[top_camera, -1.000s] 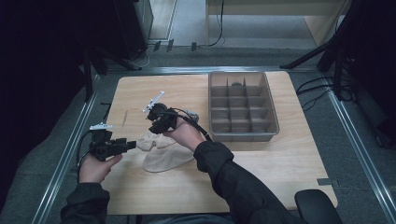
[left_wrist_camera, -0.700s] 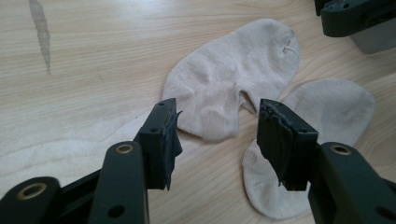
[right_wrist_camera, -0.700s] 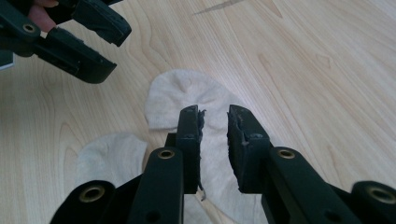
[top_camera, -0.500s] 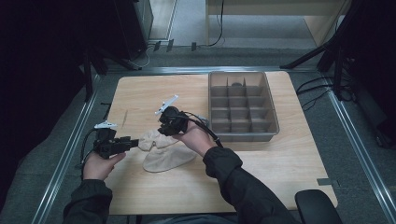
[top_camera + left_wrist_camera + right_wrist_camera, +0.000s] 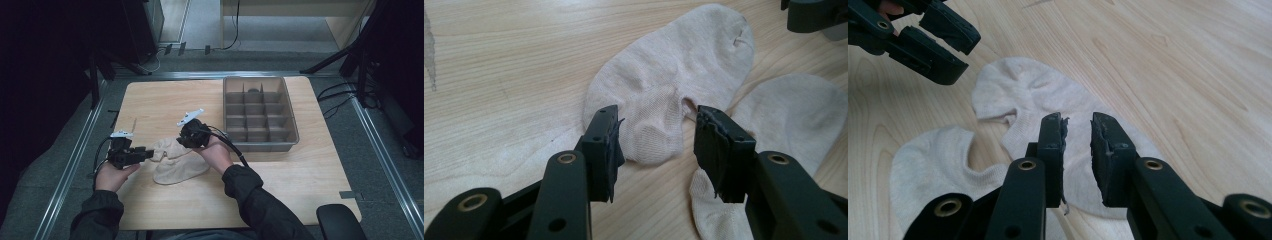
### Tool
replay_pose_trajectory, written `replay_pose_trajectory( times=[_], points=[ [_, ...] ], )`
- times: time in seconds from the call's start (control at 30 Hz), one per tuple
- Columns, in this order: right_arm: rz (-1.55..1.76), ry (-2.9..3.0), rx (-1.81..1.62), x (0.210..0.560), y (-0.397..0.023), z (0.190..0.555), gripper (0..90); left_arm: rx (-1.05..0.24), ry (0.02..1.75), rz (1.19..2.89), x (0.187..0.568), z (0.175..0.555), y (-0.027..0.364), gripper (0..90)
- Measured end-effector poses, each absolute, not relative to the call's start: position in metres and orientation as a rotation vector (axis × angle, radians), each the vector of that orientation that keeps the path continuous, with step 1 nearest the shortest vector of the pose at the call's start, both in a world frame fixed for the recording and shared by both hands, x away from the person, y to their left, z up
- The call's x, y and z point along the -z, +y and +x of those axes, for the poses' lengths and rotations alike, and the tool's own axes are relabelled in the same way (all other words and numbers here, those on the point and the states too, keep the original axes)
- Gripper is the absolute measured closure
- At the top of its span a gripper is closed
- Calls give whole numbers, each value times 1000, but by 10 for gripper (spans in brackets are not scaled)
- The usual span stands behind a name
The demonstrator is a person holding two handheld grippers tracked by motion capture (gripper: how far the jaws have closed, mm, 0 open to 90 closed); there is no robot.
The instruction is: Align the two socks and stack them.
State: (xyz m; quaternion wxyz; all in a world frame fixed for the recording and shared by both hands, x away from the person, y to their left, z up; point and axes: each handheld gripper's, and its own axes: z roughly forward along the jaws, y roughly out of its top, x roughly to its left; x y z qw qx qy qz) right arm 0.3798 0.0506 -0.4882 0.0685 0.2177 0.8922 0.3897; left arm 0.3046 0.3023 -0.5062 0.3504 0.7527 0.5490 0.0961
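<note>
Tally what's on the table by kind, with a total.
Beige socks: 2, upper sock, lower sock
Grey divided tray: 1
Hand-held grippers: 2, left hand-held gripper, right hand-held gripper
Total: 5

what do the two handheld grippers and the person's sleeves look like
Both the left gripper and the right gripper are black, each topped by a pale grey three-cornered plate and trailing a black cable. Their jaws are flat black bars with brass-ringed holes and worn, frayed pads. The person wears dark long sleeves.
</note>
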Motion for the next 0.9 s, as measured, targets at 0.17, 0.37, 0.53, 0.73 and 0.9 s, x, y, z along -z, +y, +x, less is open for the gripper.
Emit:
replay_pose_trajectory(
  times=[0.17,0.37,0.53,0.73,0.9],
  points=[
    [691,2663,-1180,501,47,379,747,-245,1400,1953,511,308,298,561],
    [732,2660,-1181,512,44,379,747,-229,1379,1972,515,310,291,589],
    [777,2673,-1161,525,40,379,728,-226,1364,2029,522,313,283,585],
    [784,2676,-1156,533,42,384,683,-248,1380,2072,530,316,282,577],
    [784,2687,-1129,539,44,385,651,-275,1375,2068,534,318,285,568]
  ],
)
